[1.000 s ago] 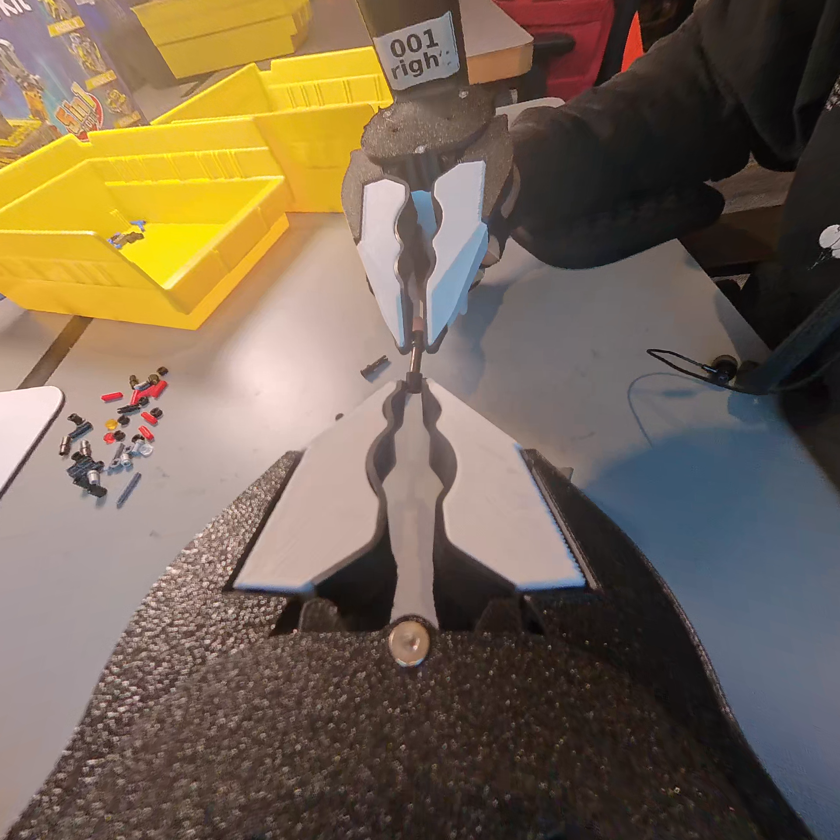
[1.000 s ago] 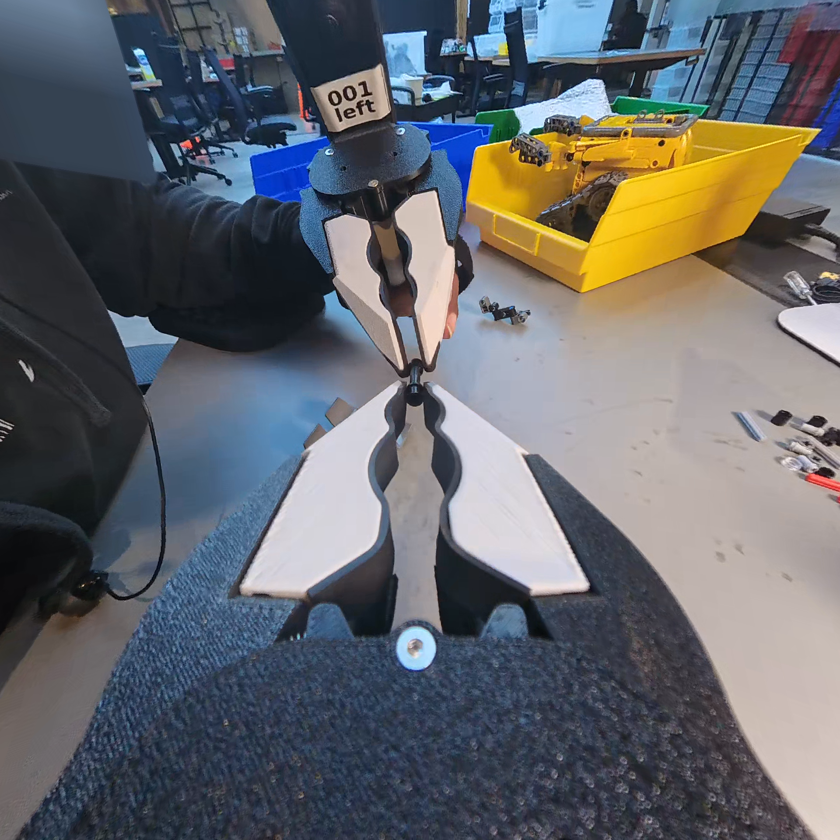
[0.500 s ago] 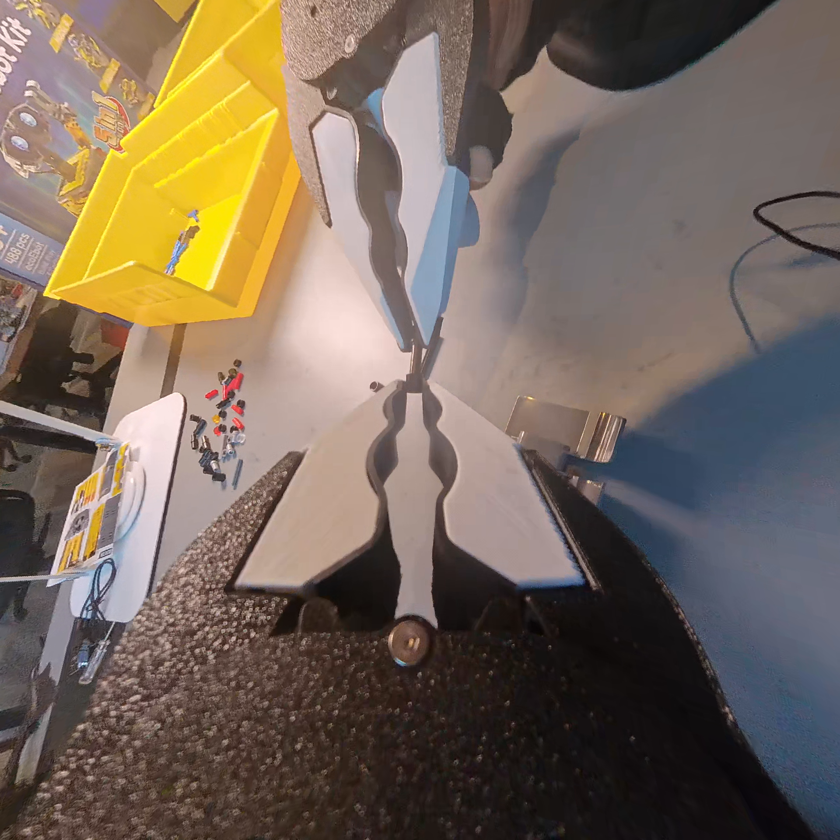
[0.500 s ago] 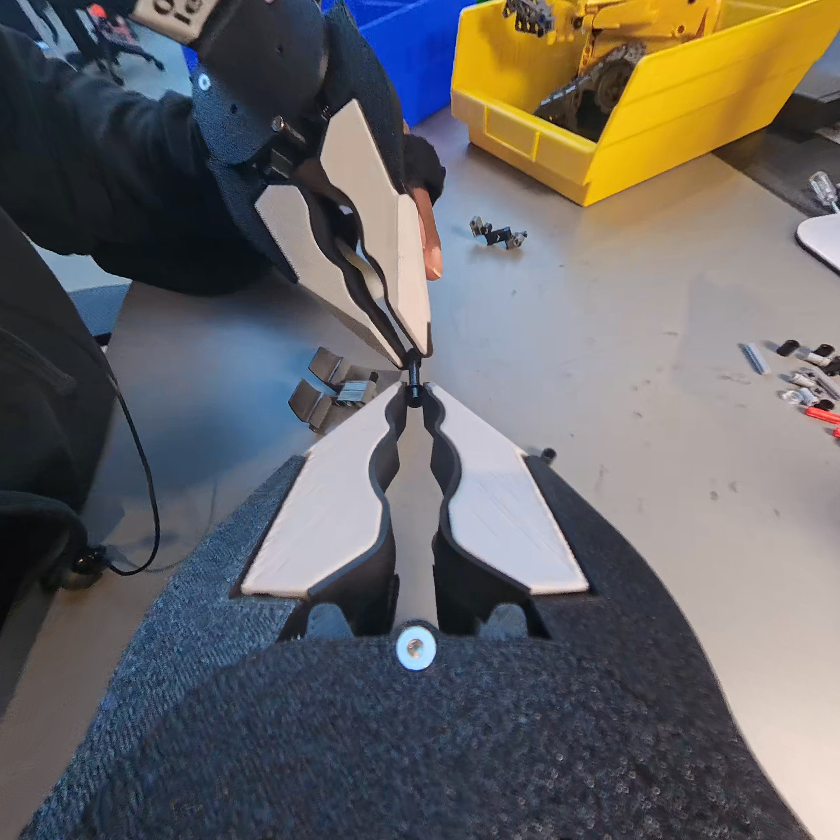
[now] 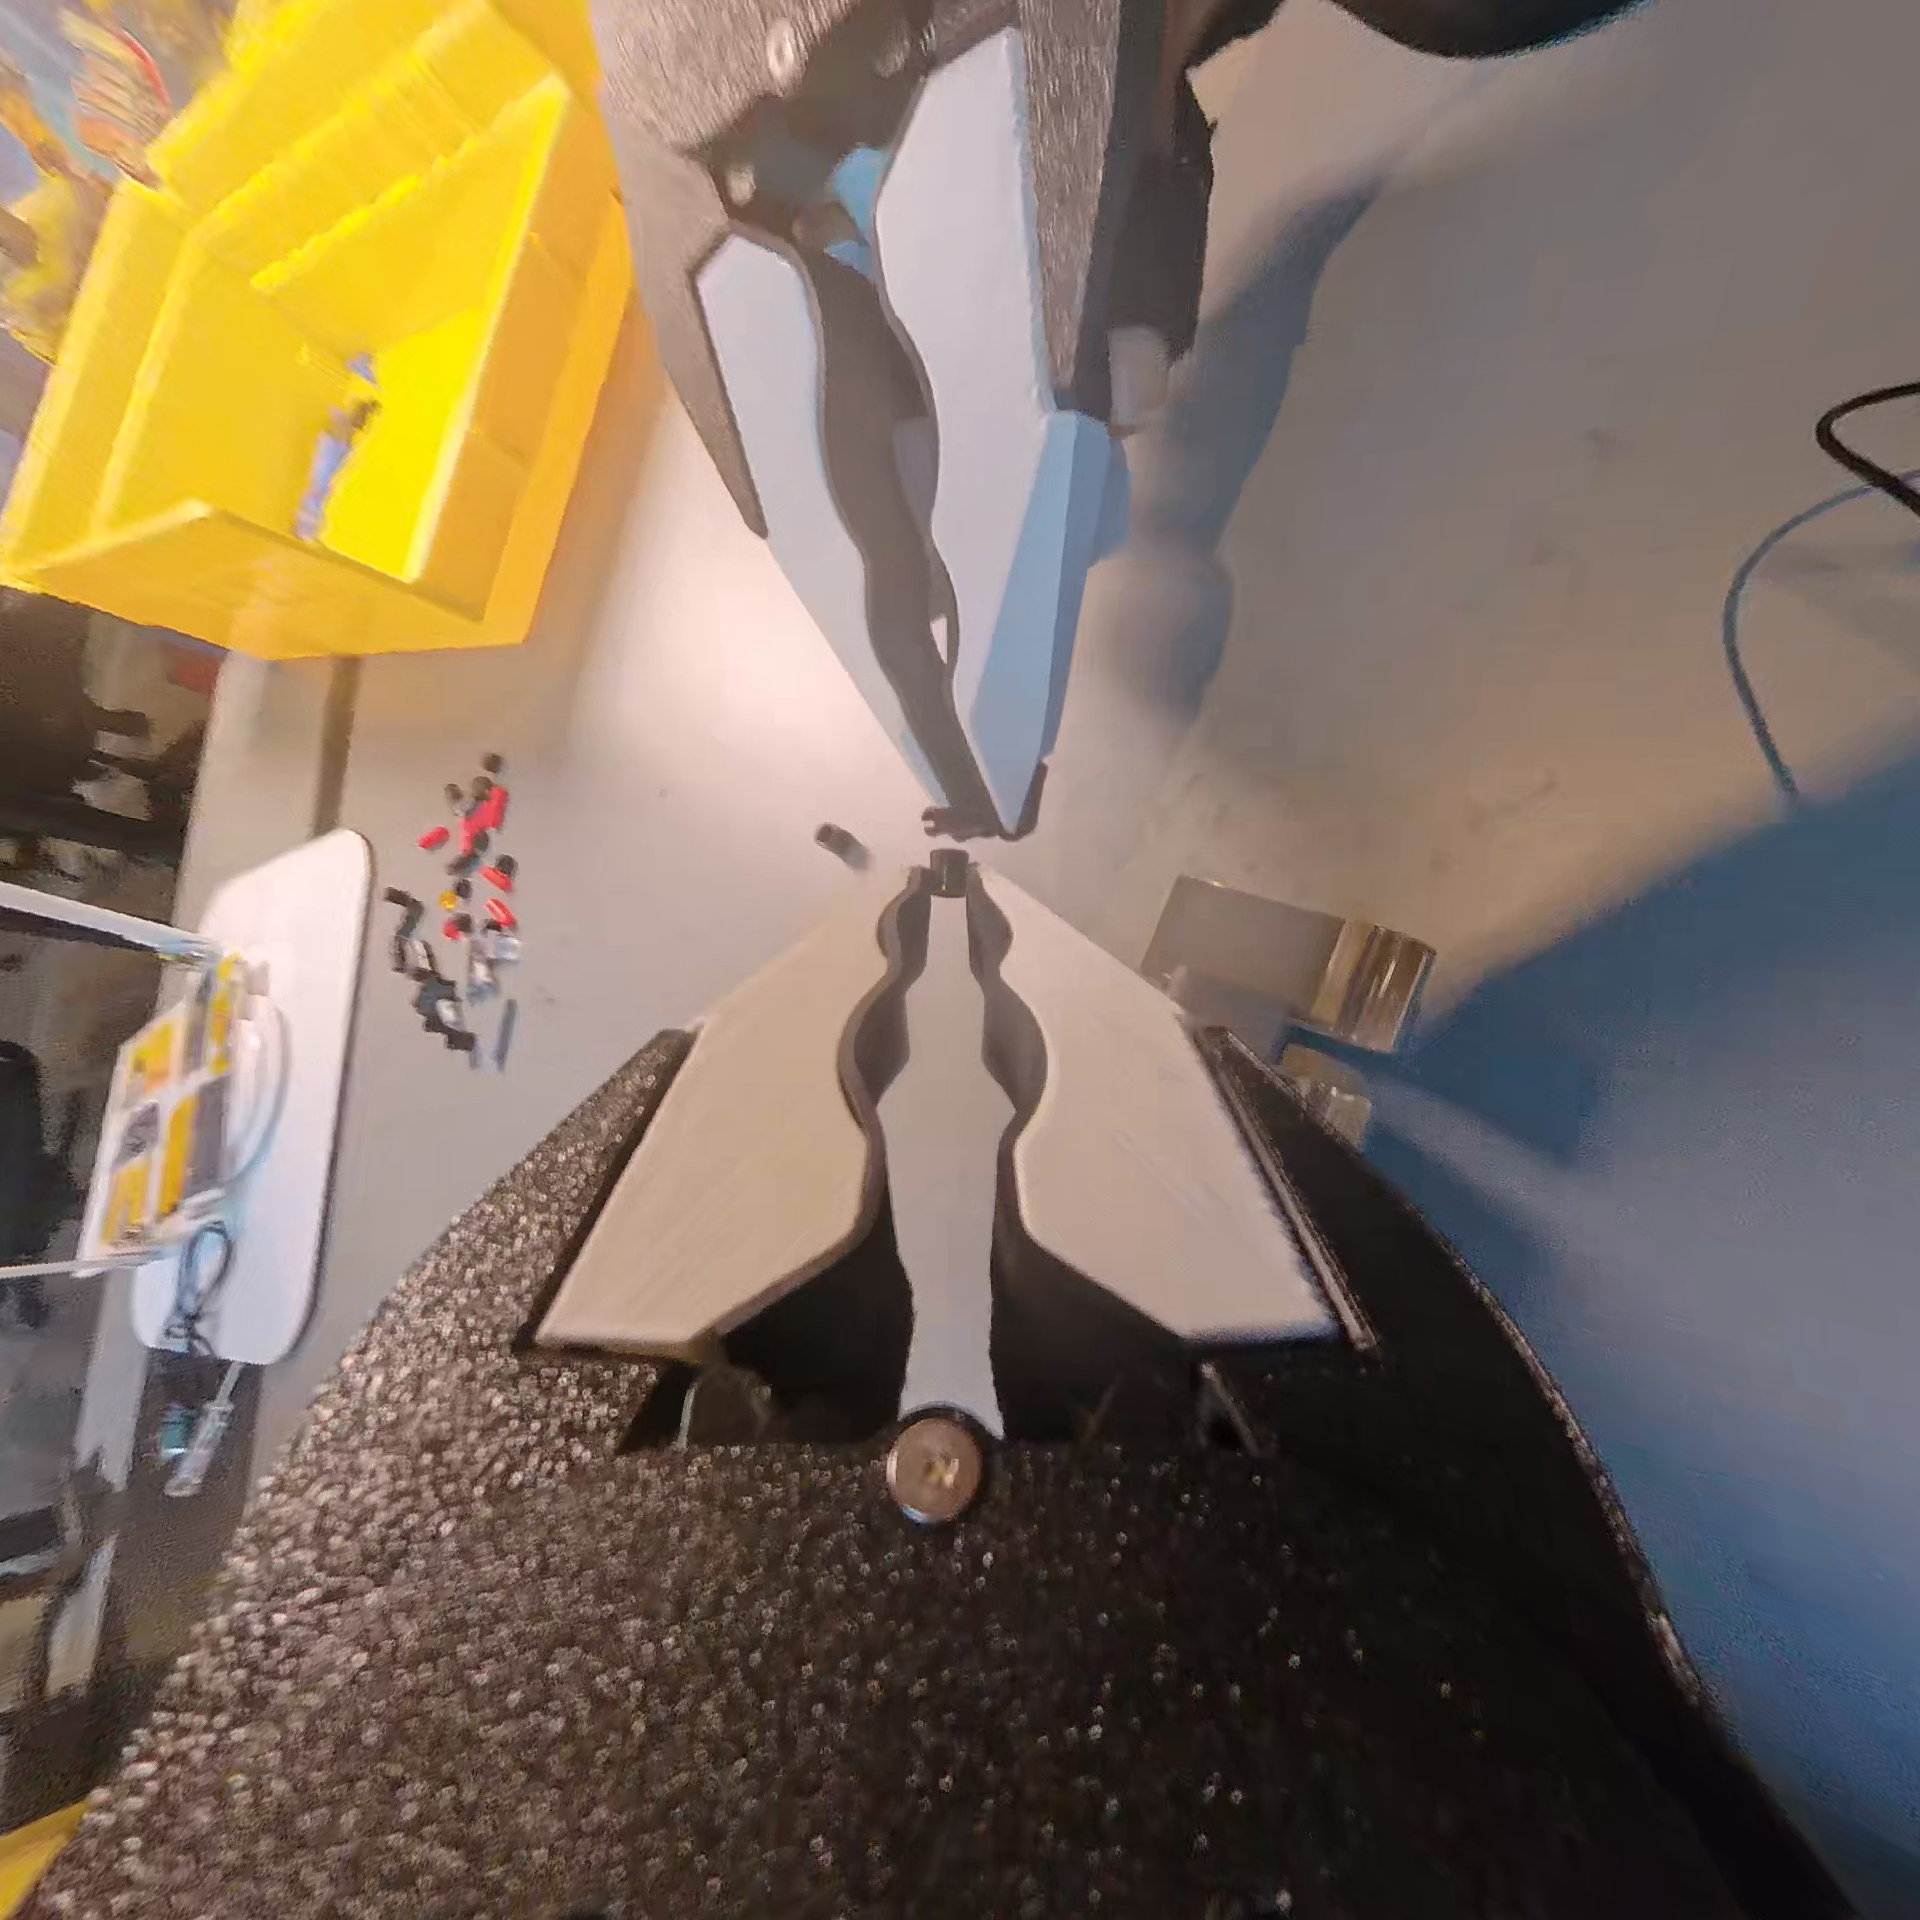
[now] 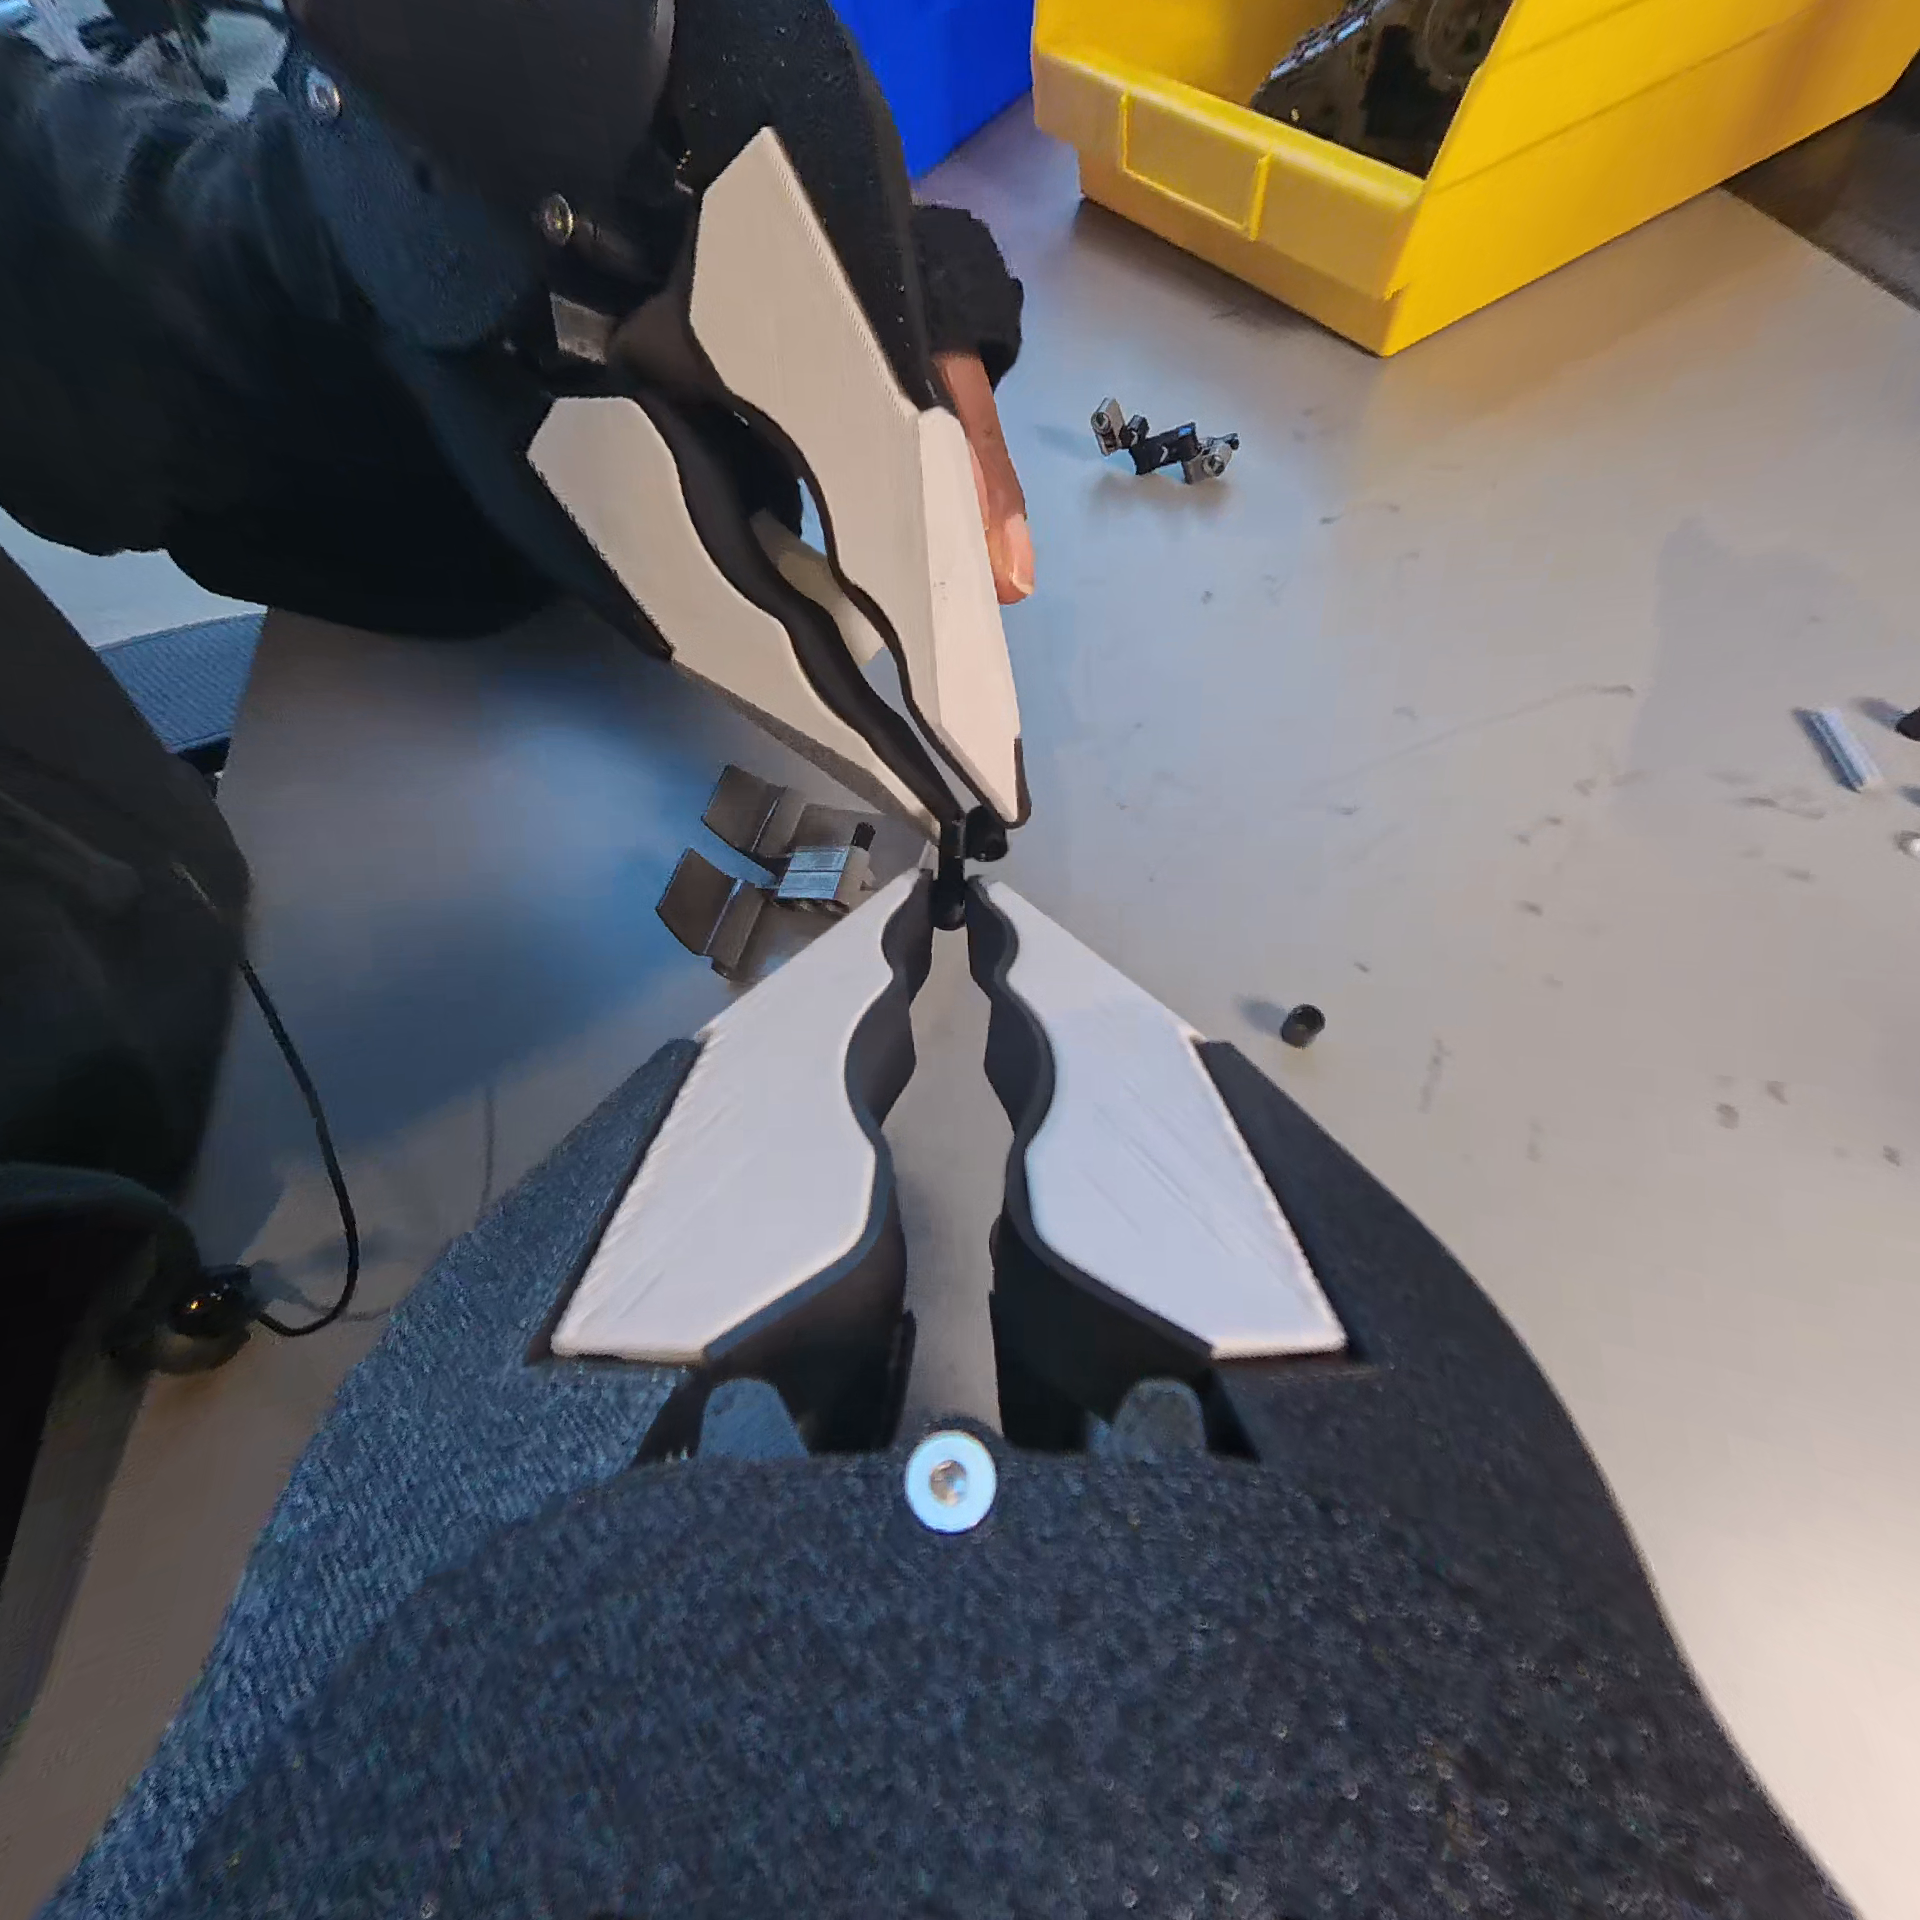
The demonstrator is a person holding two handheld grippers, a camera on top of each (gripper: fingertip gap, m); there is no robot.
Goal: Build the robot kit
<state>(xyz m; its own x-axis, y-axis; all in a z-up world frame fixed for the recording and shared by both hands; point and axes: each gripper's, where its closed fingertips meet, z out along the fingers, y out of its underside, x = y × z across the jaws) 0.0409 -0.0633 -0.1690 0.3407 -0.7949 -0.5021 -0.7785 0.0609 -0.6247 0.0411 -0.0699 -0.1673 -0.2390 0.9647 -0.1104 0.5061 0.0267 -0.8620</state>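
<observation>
My left gripper [image 5: 943, 885] is shut on a small black bush-like piece [image 5: 945, 864] at its fingertips. My right gripper [image 6: 948, 896] is shut on a small black pin-like piece [image 6: 945, 909]. The two grippers meet tip to tip just above the grey table [image 6: 1455, 831]. The right gripper [image 5: 989, 816] comes down from the top of the left wrist view, where a narrow gap shows between the pieces. In the right wrist view the left gripper [image 6: 985, 812] comes in tilted from the upper left, and the pieces look touching. A gloved hand [image 6: 966, 312] holds the left gripper.
A loose black bush [image 6: 1301, 1023] lies on the table, as do grey metal clips [image 6: 769, 883] and a small black assembly [image 6: 1164, 442]. Yellow bins [image 5: 312, 416] [image 6: 1455, 208], a heap of small parts [image 5: 468, 914], a white board [image 5: 270, 1091] and a black cable [image 6: 301, 1195] ring the area. Both grippers' tips are close together, under 4 cm apart.
Both grippers have rolled and tilted downward, closer to the table, staying tip to tip. In the left wrist view the joined black pieces now show a small gap.
</observation>
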